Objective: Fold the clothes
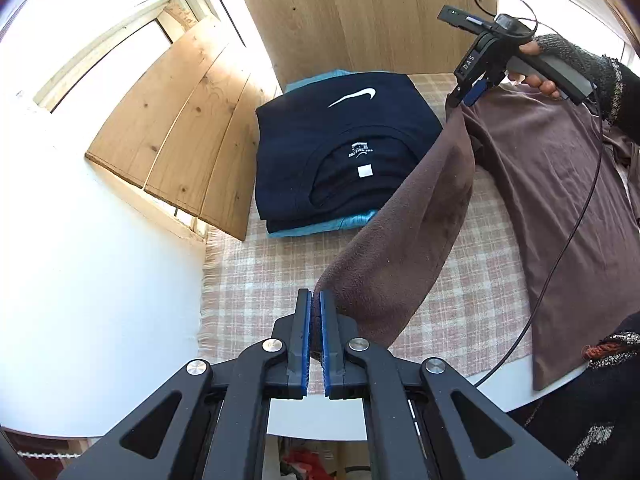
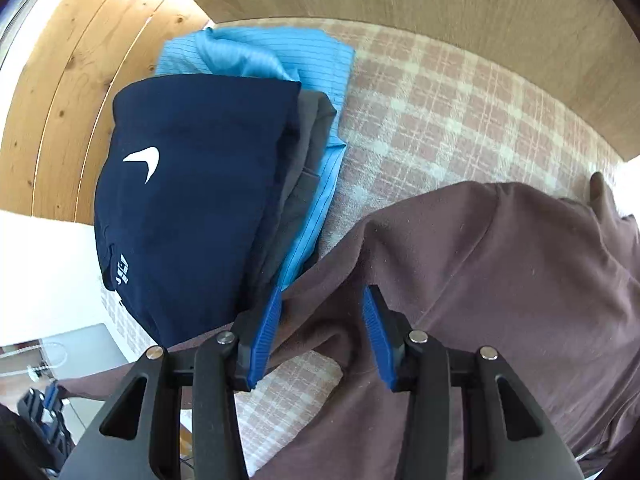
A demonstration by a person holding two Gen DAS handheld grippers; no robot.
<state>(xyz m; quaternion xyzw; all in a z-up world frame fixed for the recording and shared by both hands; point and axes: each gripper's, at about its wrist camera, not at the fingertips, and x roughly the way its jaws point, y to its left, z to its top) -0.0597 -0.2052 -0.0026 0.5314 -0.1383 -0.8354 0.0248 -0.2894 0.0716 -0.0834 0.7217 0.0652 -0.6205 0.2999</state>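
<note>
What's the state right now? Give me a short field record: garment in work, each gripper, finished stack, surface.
garment in work: brown long-sleeve shirt, spread on the cloth, one sleeve lifted
left gripper: shut on the brown sleeve's cuff end
right gripper: open over the brown shirt; left view shows its tips at the sleeve's upper end
finished stack: navy Nike shirt on top, dark grey layer under it, light blue garment at the bottom
surface: pink checked cloth

A white Nike swoosh sits on the folded navy shirt (image 1: 344, 148). "DAS" is printed on the right gripper (image 1: 469, 94). The shirt's neck label is unreadable.
</note>
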